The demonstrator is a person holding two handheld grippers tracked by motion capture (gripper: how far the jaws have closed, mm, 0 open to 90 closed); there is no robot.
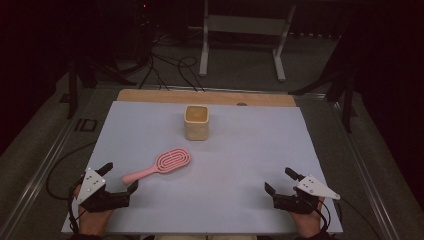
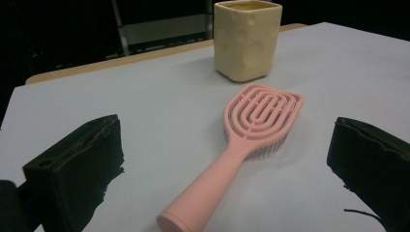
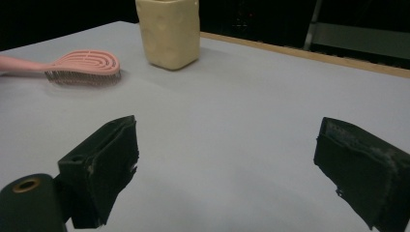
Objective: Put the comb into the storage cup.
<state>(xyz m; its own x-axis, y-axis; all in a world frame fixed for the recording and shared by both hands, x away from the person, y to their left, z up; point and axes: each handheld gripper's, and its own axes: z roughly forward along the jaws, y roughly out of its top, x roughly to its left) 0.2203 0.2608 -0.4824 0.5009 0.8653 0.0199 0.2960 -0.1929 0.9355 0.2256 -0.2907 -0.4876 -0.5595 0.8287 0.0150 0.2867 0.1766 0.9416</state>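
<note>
A pale board point(image 1: 150, 130) is lying over the wooden table point(image 1: 150, 95), whose bare strip is showing along the far edge. On the board, a cream cup point(image 1: 196, 122) is standing upright near the middle of the far edge, its square mouth facing up. A pink hairbrush point(image 1: 160, 166) is lying flat between the cup and the near left corner, bristles down, its oval head toward the cup and its handle pointing at the near left corner; it is sitting apart from the cup and touching neither gripper. The left gripper point(image 1: 121, 176) is resting at the near left corner, held from below by the person's hand, with its jaws standing wide apart and nothing between the pads; in the left gripper view the handle's end point(image 2: 174, 220) is lying just ahead of the gap between them. The right gripper point(image 1: 280, 181) is sitting at the near right corner, well apart from the brush, its jaws likewise spread wide over bare board and gripping nothing.
</note>
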